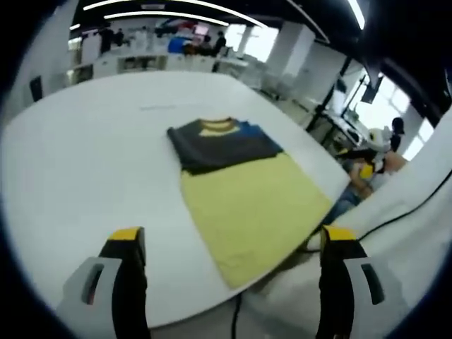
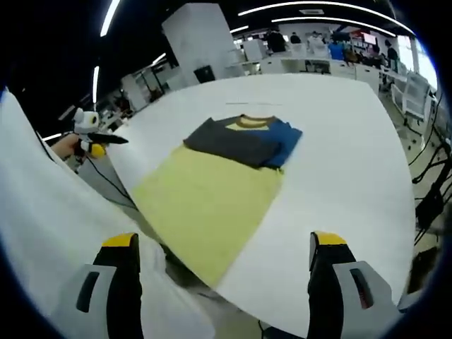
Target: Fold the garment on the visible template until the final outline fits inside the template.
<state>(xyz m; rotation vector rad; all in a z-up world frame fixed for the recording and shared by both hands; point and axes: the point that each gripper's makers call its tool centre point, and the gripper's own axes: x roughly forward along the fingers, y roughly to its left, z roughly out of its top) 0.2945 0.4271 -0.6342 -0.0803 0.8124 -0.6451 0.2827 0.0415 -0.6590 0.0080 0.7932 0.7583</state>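
A T-shirt [image 1: 247,198] lies flat on the white table [image 1: 85,162], with a yellow body, a dark grey upper part, a blue sleeve [image 1: 254,132] and a yellow collar at the far end. Its hem reaches the table's near edge. The right gripper view has the same shirt [image 2: 205,198], with the blue sleeve [image 2: 286,138] on the right. My left gripper [image 1: 233,236] hangs open just short of the hem, holding nothing. My right gripper [image 2: 224,244] is also open and holds nothing, near the hem. A faint line [image 1: 169,107] on the table runs beyond the collar.
A broad white fabric surface [image 1: 417,212] with a dark cable across it rises beside the table's near edge [image 2: 42,212]. Beyond it a person's hand holds a small white and yellow device [image 2: 86,131]. Desks and people stand far behind the table [image 1: 176,49].
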